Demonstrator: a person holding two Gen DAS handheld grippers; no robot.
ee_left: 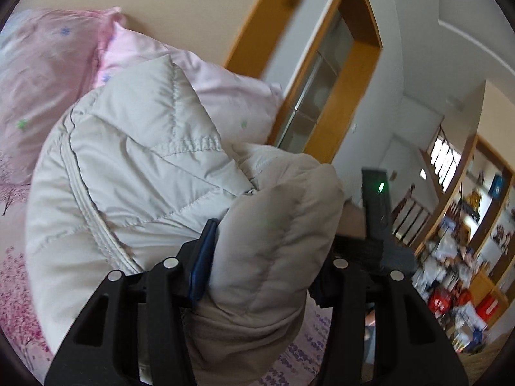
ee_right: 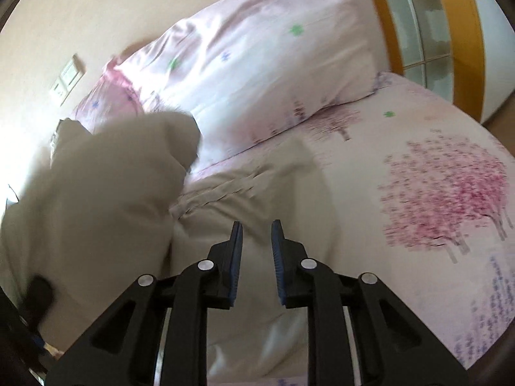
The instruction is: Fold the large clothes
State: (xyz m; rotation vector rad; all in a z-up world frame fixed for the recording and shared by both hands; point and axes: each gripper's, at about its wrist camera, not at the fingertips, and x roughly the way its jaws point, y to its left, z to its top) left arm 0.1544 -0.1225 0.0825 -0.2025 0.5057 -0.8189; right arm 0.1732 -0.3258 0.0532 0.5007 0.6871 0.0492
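- A thick fold of a puffy, quilted pale grey jacket is clamped between the fingers of the left gripper; stitched seams and a ribbed zipper strip are seen to the left of the fingers.
- The right-hand finger of that gripper is hidden behind the padded fabric, and only the blue pad of the other is seen.
- The fingers of the right gripper are held apart with nothing between them, above a smooth stretch of the same jacket.
- The jacket is spread on a bed covered with a soft sheet printed with pink trees.
- Beyond the fingers, plump pink pillows are propped against a beige wall.
- A wooden-framed glass door and cluttered shelves are seen to the right.
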